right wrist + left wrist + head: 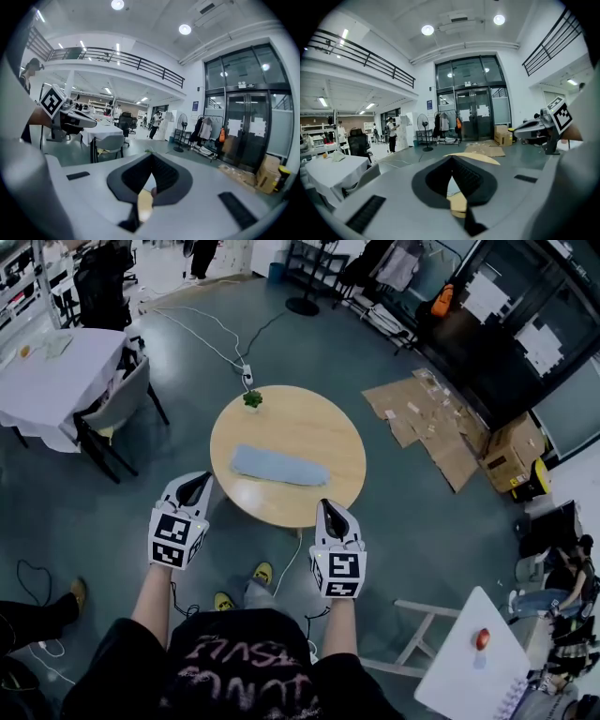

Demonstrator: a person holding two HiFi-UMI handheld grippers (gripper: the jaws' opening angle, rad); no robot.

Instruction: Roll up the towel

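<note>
Head view: blue-grey towel [279, 466] is lying flat as a long strip, unrolled, near the middle of the round wooden table [328, 423]. A small green plant [252, 399] is standing at the table's far edge, well apart from the towel. The left gripper [194, 484] and the right gripper [330, 510] are hovering at the table's near rim, one to each side, both pointing toward the towel and touching nothing. Flattened cardboard [427, 418] is lying on the floor to the right of the table.

Left gripper view: the jaws are resting together with nothing between them. The table's pale wooden top is showing just beyond the tips, and the right gripper is appearing at the picture's right edge.

Right gripper view: the jaws are likewise sitting closed and empty. The left gripper is showing at the picture's left, in front of a white-clothed table [101, 132].
</note>
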